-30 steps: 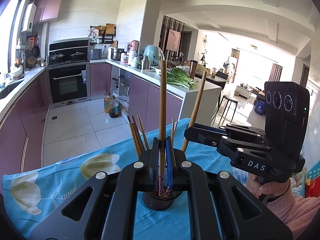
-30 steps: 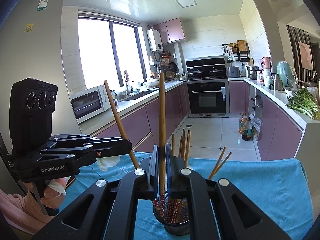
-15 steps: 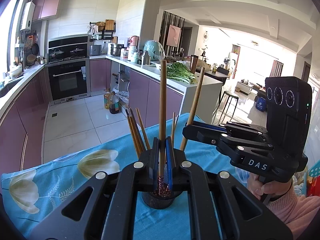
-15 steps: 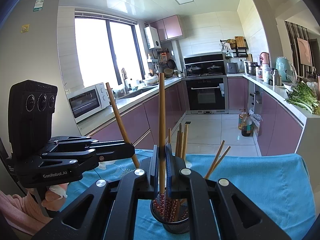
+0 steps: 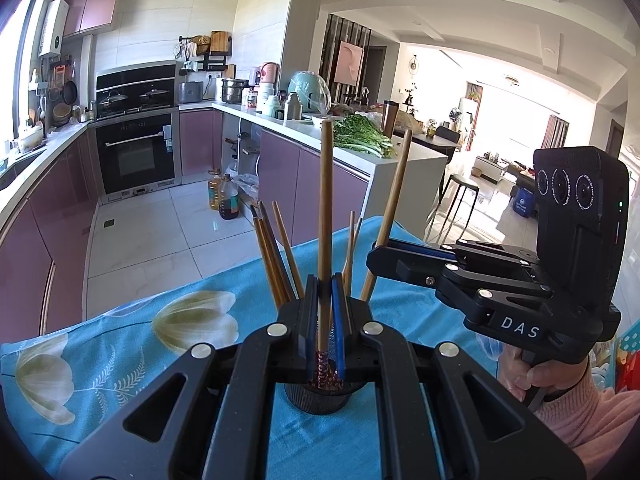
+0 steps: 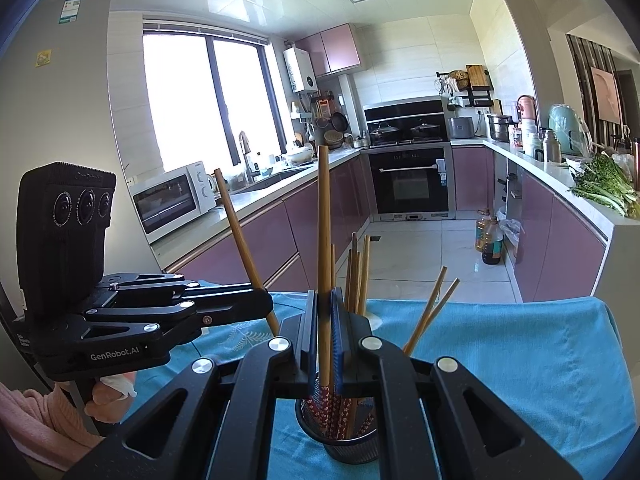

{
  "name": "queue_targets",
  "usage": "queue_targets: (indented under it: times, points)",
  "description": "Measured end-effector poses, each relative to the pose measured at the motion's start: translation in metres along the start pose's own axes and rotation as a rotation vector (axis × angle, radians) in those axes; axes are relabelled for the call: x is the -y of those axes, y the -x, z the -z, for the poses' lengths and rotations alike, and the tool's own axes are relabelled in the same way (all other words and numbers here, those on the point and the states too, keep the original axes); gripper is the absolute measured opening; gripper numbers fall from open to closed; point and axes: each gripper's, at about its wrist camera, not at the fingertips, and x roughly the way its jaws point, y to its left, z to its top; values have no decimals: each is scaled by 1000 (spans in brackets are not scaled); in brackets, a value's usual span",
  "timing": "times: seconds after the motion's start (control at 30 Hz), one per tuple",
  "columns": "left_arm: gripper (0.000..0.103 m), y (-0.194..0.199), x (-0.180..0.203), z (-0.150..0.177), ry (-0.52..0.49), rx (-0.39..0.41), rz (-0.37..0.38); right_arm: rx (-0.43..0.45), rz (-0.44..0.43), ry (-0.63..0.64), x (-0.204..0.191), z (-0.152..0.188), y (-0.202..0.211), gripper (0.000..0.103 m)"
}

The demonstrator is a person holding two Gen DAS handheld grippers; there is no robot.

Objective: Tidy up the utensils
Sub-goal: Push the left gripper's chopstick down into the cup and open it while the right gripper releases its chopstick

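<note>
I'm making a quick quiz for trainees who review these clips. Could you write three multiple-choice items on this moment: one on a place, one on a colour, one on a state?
1. Where does the mesh holder stand?
A. on the cloth-covered table
B. in the sink
C. on the microwave

2. What colour is the tablecloth?
A. red
B. blue
C. white

3. How are the jaws of the left gripper?
A. wide open, nothing between them
B. shut on a spoon
C. shut on a chopstick

Answers:
1. A, since cloth surrounds the holder's base.
2. B, since the cloth is blue with pale flowers.
3. C, since the chopstick stands upright between the closed pads.
</note>
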Motion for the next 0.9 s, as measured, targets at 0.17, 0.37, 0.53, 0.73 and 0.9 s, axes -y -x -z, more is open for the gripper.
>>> queue_targets:
  times: [0.17,0.37,0.53,0.73,0.9]
  points:
    - [7,-3,0,3,-5,-16,2,-13,-2,-9,3,4,-4,6]
    - [8,-11,1,3,-8,-36,1,-28,-1,-22,10,8,-5,6]
    - [8,-13,-1,6,-10,-51,0,-43,0,-24,11,11,-8,6]
    - [8,-19,-1,12,-21,-79,1,-59,0,-32,14,12,-13,6]
    - [8,-24,-1,17,-26,-104,13,-78,-1,-32,14,14,-19,6]
